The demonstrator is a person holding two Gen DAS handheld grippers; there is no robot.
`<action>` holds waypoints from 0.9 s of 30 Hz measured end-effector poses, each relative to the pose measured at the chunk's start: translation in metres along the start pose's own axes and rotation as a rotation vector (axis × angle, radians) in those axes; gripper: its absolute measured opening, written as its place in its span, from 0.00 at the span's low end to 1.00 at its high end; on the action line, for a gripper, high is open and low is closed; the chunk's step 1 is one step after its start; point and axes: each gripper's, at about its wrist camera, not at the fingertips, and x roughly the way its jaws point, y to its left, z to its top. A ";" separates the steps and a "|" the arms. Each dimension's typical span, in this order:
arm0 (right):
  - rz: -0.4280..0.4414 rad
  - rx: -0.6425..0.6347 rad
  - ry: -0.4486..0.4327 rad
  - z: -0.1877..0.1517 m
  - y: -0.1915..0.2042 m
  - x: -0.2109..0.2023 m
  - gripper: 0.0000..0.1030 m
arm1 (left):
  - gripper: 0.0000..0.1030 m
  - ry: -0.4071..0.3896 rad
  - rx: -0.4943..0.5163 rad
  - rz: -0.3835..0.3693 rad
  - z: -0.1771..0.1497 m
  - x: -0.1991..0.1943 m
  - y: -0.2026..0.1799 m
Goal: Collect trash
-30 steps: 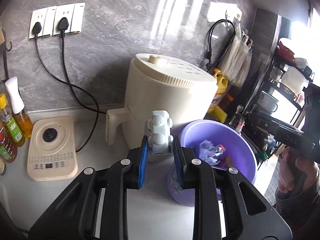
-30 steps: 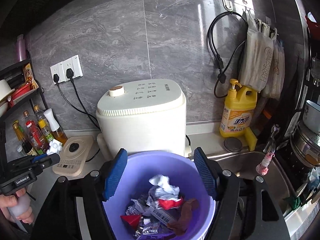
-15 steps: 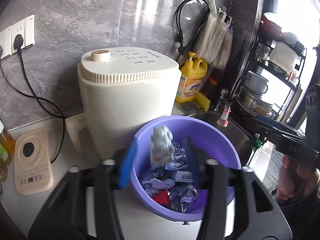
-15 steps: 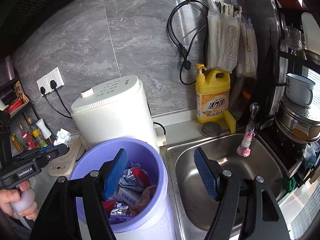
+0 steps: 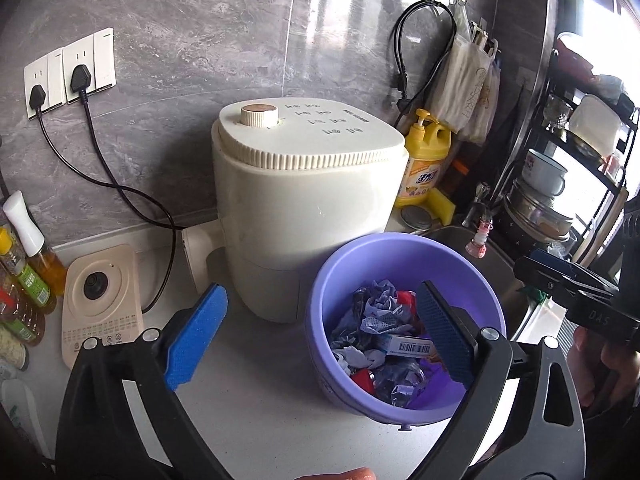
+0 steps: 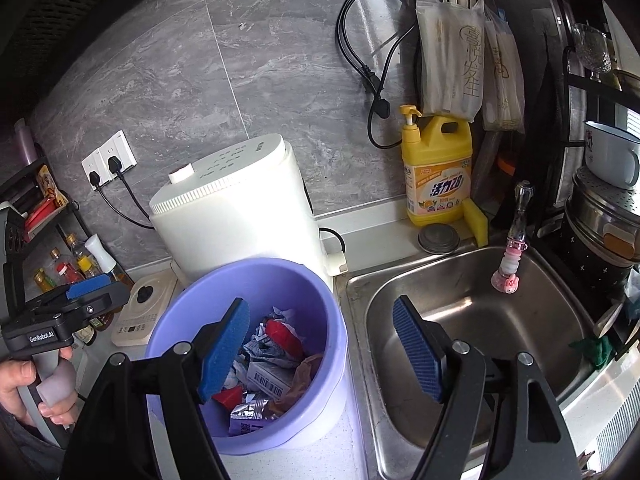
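Observation:
A purple bin (image 5: 348, 256) stands on the white counter, holding crumpled wrappers, a small barcode box (image 5: 412, 346) and red scraps. It also shows in the right wrist view (image 6: 320, 292). My left gripper (image 5: 320, 332) is open and empty, hovering over the bin's left rim. It shows at the left of the right wrist view (image 6: 86, 294). My right gripper (image 6: 320, 350) is open and empty, straddling the bin's right rim and the sink's edge. It shows at the right of the left wrist view (image 5: 560, 276).
A cream appliance (image 5: 308, 208) stands right behind the bin. A steel sink (image 6: 472, 320) lies to its right, with a yellow detergent bottle (image 6: 438, 168) behind. A cream base unit (image 5: 100, 304) and sauce bottles (image 5: 24, 276) stand at the left. A dish rack (image 6: 600, 200) is far right.
My left gripper carried a small white plastic piece to the bin, opened and let it go; it is gone from the jaws. My right gripper swung right, from over the bin towards the sink.

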 end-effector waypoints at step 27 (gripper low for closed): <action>0.054 -0.039 -0.006 -0.026 0.119 -0.076 0.93 | 0.94 -0.134 -0.097 0.075 -0.068 -0.194 0.097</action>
